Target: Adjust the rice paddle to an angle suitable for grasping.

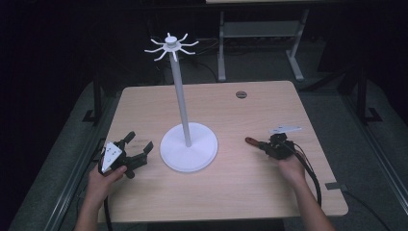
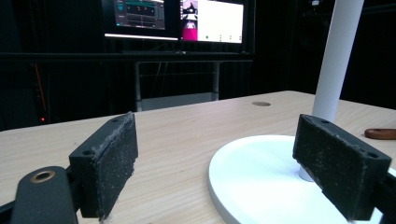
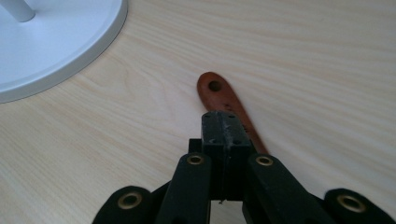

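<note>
Right gripper view shows a hole in the reddish-brown wooden handle point(image 3: 224, 100); right gripper point(image 3: 227, 133) closed above it at 6 o'clock. Left gripper point(image 2: 224, 163) gapes wide, holding nothing.

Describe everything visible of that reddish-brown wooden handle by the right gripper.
The reddish-brown wooden handle looks flat, smooth and glossy, with a rounded end pierced by a small hanging hole. It lies on the light wooden table, its free end toward the white round stand base but apart from it. The right gripper sits shut over it, hiding the rest; an actual grip cannot be confirmed.
</note>
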`<state>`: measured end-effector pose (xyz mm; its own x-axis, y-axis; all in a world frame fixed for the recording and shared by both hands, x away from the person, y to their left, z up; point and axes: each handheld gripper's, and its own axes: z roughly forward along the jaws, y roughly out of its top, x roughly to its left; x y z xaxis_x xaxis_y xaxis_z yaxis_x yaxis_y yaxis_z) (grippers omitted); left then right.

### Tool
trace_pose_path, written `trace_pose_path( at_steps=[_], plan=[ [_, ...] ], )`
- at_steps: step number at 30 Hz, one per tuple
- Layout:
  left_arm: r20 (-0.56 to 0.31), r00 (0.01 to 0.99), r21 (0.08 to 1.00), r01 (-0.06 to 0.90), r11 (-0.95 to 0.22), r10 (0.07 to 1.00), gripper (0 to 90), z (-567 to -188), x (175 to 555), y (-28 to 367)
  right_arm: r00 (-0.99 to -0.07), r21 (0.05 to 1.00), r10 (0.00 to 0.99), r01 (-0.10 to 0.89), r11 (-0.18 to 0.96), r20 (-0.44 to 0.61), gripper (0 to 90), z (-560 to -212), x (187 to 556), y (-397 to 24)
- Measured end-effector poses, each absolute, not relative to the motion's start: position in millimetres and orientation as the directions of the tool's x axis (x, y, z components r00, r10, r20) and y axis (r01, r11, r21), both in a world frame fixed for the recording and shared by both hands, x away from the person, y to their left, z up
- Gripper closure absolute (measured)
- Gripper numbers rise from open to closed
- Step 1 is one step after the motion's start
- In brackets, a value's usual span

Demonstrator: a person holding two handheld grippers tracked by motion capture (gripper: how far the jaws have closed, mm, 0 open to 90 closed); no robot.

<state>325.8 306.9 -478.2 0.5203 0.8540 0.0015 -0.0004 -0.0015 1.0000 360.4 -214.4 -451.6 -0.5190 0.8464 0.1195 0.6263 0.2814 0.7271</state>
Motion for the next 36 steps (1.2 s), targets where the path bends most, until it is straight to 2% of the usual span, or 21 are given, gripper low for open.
trace_pose_path(
  at_steps=[7, 18, 36],
  plan=[
    [0.001, 0.52, 1.0, 0.001, -0.001, 0.854, 13.4, -478.1, 325.8, 306.8, -0.491, 0.715, 0.867, 0.637, 0.29, 0.085, 89.8, -439.1, 361.6, -257.3],
    [0.001, 0.52, 1.0, 0.001, -0.002, 0.854, 13.4, -478.1, 325.9, 307.1, -0.391, 0.675, 0.919, 0.693, 0.255, 0.055, 89.8, -449.5, 364.4, -305.0],
    [0.002, 0.52, 1.0, 0.002, -0.004, 0.854, 13.4, -478.1, 326.1, 307.9, -0.371, 0.65, 0.926, 0.721, 0.24, 0.069, 89.8, -460.9, 366.6, -315.4]
  ],
)
